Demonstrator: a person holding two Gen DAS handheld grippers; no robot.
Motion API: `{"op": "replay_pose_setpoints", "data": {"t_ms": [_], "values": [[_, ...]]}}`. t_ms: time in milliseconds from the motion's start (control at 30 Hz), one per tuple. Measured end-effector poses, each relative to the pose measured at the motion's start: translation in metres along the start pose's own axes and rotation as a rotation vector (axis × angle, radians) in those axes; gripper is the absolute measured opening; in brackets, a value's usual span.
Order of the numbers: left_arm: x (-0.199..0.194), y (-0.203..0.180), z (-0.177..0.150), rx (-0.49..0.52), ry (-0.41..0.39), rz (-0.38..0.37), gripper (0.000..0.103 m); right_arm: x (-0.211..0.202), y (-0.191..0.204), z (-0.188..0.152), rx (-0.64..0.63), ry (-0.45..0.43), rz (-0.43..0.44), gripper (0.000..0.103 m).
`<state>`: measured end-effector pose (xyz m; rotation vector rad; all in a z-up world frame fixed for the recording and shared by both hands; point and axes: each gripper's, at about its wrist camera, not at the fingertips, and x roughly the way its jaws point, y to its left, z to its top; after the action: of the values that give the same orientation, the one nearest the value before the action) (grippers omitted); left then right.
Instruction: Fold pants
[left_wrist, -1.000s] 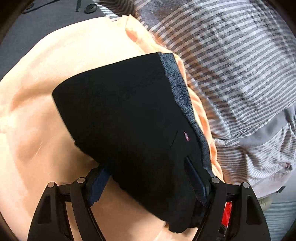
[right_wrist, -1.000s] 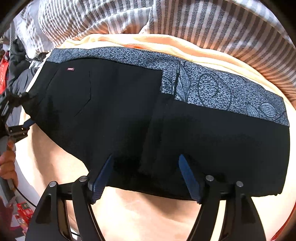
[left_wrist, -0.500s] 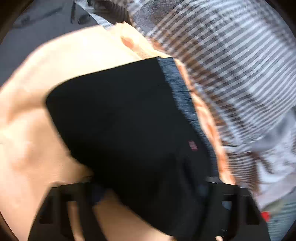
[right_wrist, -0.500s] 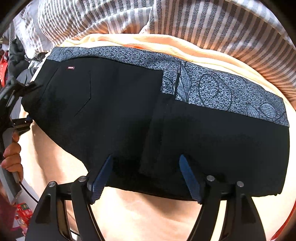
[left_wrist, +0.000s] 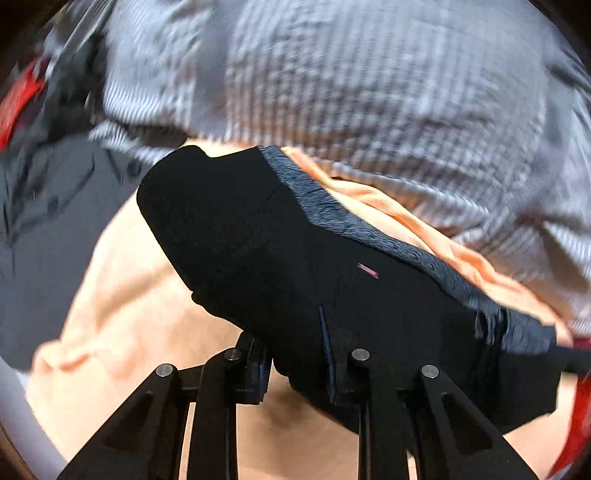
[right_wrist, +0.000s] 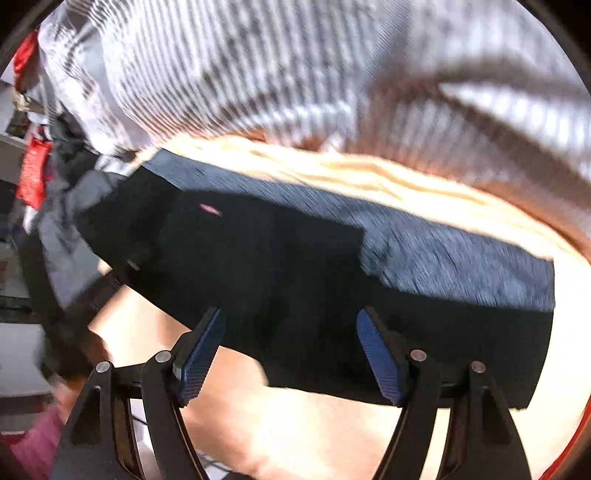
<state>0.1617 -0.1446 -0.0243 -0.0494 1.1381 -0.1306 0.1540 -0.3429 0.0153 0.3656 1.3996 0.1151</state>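
Black folded pants with a grey patterned waistband lie on the peach sheet; left gripper pinches their edge to lift a fold, right gripper hovers spread.

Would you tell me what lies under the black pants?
The black pants lie on a peach-orange cloth, which shows around them, with striped grey bedding beyond. The pants hide whatever is directly beneath them.

Motion-blurred striped bedding
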Motion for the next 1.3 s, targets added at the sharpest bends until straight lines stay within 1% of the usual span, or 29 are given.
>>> {"op": "replay_pose_setpoints", "data": {"t_ms": [67, 100, 133, 167, 267, 300, 433, 467, 500, 567, 633, 667, 767, 867, 933, 967, 1000, 1033, 1067, 1100, 1167, 1200, 1300], "values": [[-0.005, -0.005, -0.001, 0.048, -0.012, 0.012, 0.024, -0.007, 0.01, 0.021, -0.009, 0.013, 0.049, 0.079], [-0.005, -0.009, 0.001, 0.06, -0.014, 0.014, 0.024, -0.01, 0.02, 0.036, -0.023, 0.024, 0.079, 0.081], [-0.006, -0.011, 0.001, 0.07, -0.016, 0.015, 0.024, -0.009, 0.03, 0.044, -0.036, 0.038, 0.093, 0.081], [-0.007, -0.011, 0.001, 0.079, -0.017, 0.017, 0.024, -0.006, 0.045, 0.059, -0.059, 0.066, 0.105, 0.081], [-0.006, -0.013, 0.002, 0.094, -0.021, 0.019, 0.024, 0.003, 0.078, 0.089, -0.12, 0.12, 0.111, 0.084], [-0.005, -0.014, 0.003, 0.101, -0.022, 0.022, 0.024, 0.008, 0.096, 0.103, -0.158, 0.147, 0.114, 0.086], [-0.007, -0.016, 0.0, 0.119, -0.028, 0.027, 0.024, 0.029, 0.153, 0.133, -0.283, 0.241, 0.099, 0.092], [-0.008, -0.016, -0.001, 0.122, -0.03, 0.026, 0.024, 0.038, 0.167, 0.137, -0.315, 0.273, 0.097, 0.096], [-0.008, -0.016, -0.001, 0.127, -0.031, 0.027, 0.024, 0.052, 0.185, 0.141, -0.352, 0.328, 0.104, 0.098], [-0.008, -0.017, -0.001, 0.139, -0.033, 0.026, 0.024, 0.071, 0.207, 0.143, -0.393, 0.402, 0.096, 0.098], [-0.008, -0.016, -0.002, 0.149, -0.035, 0.025, 0.024, 0.09, 0.225, 0.143, -0.438, 0.458, 0.065, 0.099], [-0.009, -0.016, -0.003, 0.156, -0.036, 0.026, 0.024, 0.104, 0.235, 0.141, -0.466, 0.497, 0.037, 0.099], [-0.009, -0.018, -0.005, 0.179, -0.045, 0.031, 0.024, 0.134, 0.248, 0.136, -0.516, 0.568, -0.035, 0.099], [-0.011, -0.021, -0.007, 0.207, -0.057, 0.041, 0.024, 0.154, 0.25, 0.13, -0.546, 0.625, -0.071, 0.098], [-0.011, -0.022, -0.007, 0.209, -0.055, 0.038, 0.024, 0.158, 0.245, 0.128, -0.555, 0.624, -0.101, 0.076], [-0.011, -0.021, -0.007, 0.209, -0.048, 0.032, 0.024, 0.156, 0.24, 0.128, -0.546, 0.617, -0.09, 0.049], [-0.01, -0.021, -0.008, 0.209, -0.041, 0.027, 0.024, 0.154, 0.236, 0.128, -0.53, 0.603, -0.079, 0.029], [-0.011, -0.021, -0.008, 0.212, -0.041, 0.021, 0.024, 0.149, 0.23, 0.131, -0.511, 0.576, -0.067, 0.022], [-0.013, -0.021, -0.008, 0.222, -0.048, 0.009, 0.024, 0.139, 0.222, 0.133, -0.492, 0.531, -0.056, 0.019], [-0.016, -0.023, -0.008, 0.23, -0.052, 0.0, 0.024, 0.131, 0.215, 0.134, -0.485, 0.497, -0.045, 0.018], [-0.024, -0.032, -0.007, 0.256, -0.062, -0.021, 0.024, 0.114, 0.198, 0.133, -0.457, 0.442, 0.01, 0.017], [-0.026, -0.037, -0.007, 0.268, -0.066, -0.027, 0.024, 0.101, 0.184, 0.131, -0.431, 0.401, 0.044, 0.017], [-0.04, -0.054, -0.007, 0.312, -0.087, -0.047, 0.024, 0.071, 0.151, 0.129, -0.337, 0.322, 0.121, 0.017]]}}
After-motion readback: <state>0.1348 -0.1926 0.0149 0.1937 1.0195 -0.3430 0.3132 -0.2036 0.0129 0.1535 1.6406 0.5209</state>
